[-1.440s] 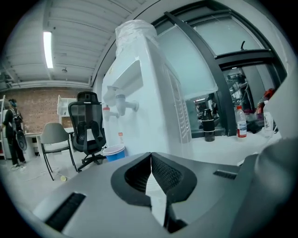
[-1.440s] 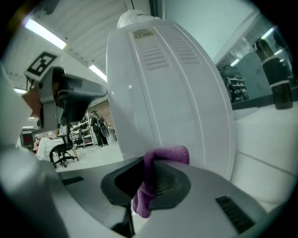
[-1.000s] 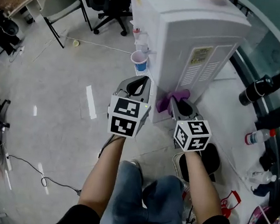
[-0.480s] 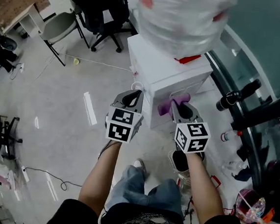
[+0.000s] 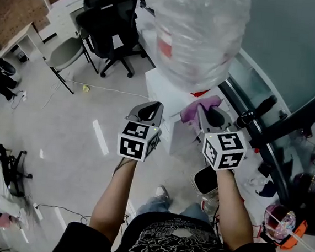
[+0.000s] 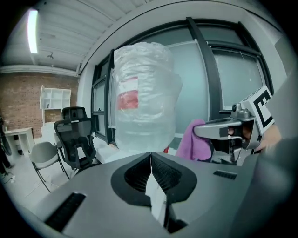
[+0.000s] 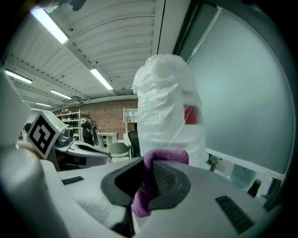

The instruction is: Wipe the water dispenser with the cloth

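Note:
The white water dispenser (image 5: 168, 99) stands ahead of me with a big clear plastic-wrapped bottle (image 5: 197, 29) on top, also seen as the bottle (image 6: 142, 109) and bottle (image 7: 170, 116) in the gripper views. My right gripper (image 5: 206, 112) is shut on a purple cloth (image 5: 195, 109), held near the dispenser's top right corner; the cloth (image 7: 151, 183) bulges out between the jaws. My left gripper (image 5: 151, 108) is shut with nothing in it, level with the dispenser's top at its left front. From the left gripper view the cloth (image 6: 195, 142) hangs from the right gripper.
A black office chair (image 5: 109, 26) and a grey chair (image 5: 64, 55) stand behind the dispenser on the left. A black bin (image 5: 207, 180) sits on the floor by my right arm. Dark window frame bars (image 5: 291, 121) and clutter lie to the right.
Both grippers have risen from low beside the dispenser's side to the level of its top. The cloth came up with the right gripper. The bottle now fills the upper view.

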Motion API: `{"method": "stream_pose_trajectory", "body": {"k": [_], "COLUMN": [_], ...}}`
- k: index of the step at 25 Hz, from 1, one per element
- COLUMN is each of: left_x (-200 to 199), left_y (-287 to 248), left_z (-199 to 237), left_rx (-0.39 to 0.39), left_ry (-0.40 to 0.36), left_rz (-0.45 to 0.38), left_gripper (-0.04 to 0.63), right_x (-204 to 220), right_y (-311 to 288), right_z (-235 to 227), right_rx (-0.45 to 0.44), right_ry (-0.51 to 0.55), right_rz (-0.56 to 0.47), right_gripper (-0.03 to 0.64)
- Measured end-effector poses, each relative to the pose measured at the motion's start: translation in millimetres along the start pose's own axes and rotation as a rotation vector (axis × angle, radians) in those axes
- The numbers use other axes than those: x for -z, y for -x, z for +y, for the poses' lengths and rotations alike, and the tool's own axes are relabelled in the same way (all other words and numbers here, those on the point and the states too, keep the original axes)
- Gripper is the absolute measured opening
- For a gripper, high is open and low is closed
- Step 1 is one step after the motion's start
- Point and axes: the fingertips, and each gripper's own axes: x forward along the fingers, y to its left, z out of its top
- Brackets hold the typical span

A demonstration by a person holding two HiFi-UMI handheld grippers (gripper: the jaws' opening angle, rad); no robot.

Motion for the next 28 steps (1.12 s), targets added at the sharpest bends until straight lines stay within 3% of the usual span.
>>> {"method": "stream_pose_trajectory", "body": {"k": [9, 18, 28], "left_x": [-29.5, -36.6, -47.5], "left_y": [19.9, 23.4, 30.0], "left_z": [11.0, 20.3, 26.6], "left_rx": [-0.014, -0.044, -0.025], "left_ry": [-0.032, -0.036, -0.029], "left_rz": [-0.056, -0.067, -0.091], "left_gripper": [0.026, 0.026, 0.026], "right_x": [-47.9, -45.9, -57.3], "right_y": [8.5, 24.0, 22.7], "right_z": [10.3, -8.6, -0.4], "right_rx": [0.022, 0.072, 0.109], "right_ry": [0.110, 0.053, 0.089], "right_rz": [-0.067, -0.083, -0.090], "right_gripper": [0.032, 0.032, 0.032]}}
